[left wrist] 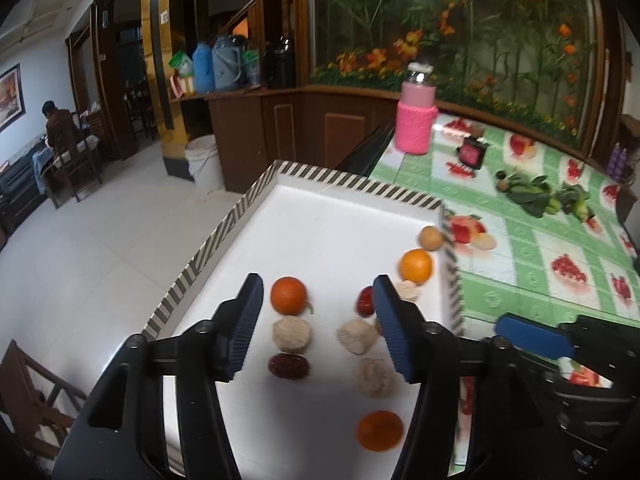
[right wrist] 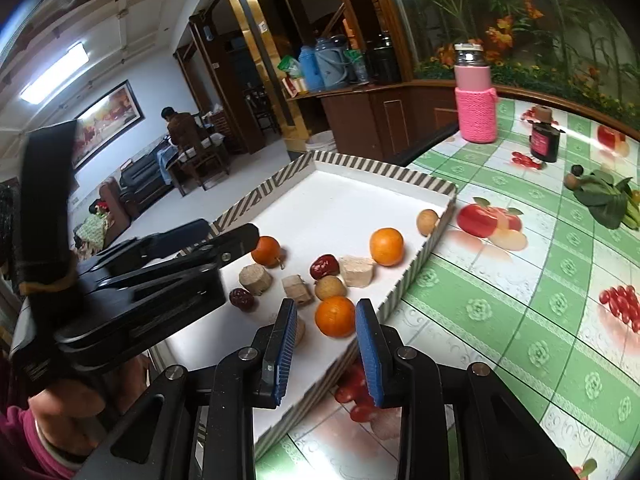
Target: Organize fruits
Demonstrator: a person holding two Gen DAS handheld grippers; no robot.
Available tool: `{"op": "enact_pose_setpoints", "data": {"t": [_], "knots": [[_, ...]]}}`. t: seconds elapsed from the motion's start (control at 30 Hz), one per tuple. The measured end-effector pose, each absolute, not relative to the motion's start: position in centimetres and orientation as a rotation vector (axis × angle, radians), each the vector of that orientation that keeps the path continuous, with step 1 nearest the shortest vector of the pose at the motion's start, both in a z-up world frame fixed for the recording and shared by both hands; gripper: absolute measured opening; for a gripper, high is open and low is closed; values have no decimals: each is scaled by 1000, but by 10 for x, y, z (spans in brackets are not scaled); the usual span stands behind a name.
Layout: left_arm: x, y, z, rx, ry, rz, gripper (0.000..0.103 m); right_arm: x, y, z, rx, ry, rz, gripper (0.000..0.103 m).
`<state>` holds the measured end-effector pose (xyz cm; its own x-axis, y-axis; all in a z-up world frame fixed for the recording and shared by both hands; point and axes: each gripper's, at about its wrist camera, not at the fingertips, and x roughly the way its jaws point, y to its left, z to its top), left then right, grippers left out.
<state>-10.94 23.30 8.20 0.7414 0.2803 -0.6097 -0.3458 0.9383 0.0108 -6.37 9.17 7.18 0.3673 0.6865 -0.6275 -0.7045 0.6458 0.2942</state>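
Observation:
A white tray with a striped rim (left wrist: 256,196) (right wrist: 360,166) holds several fruits. In the left wrist view there are oranges (left wrist: 288,295) (left wrist: 416,266) (left wrist: 379,430), red dates (left wrist: 289,366) (left wrist: 365,301), beige chunks (left wrist: 292,334) (left wrist: 357,335) and a small brown fruit (left wrist: 431,237). My left gripper (left wrist: 318,328) is open and empty above the tray's near part. My right gripper (right wrist: 326,346) is open, its fingertips on either side of an orange (right wrist: 335,316) at the tray's near edge; contact cannot be told. It also shows in the left wrist view (left wrist: 532,336).
The green fruit-print tablecloth (right wrist: 520,300) covers the table right of the tray. A pink bottle (right wrist: 476,96), a small dark jar (right wrist: 543,142) and leafy greens (right wrist: 604,198) stand farther back. The table's left edge drops to a white floor (left wrist: 100,248).

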Motion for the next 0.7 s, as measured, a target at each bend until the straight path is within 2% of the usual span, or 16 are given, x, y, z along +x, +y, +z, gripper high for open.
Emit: {"op": "enact_pose_setpoints", "data": {"t": [0.7], "knots": [[-134, 201, 92, -63, 629, 323, 58, -76, 69, 74, 1, 780, 873, 29]]}}
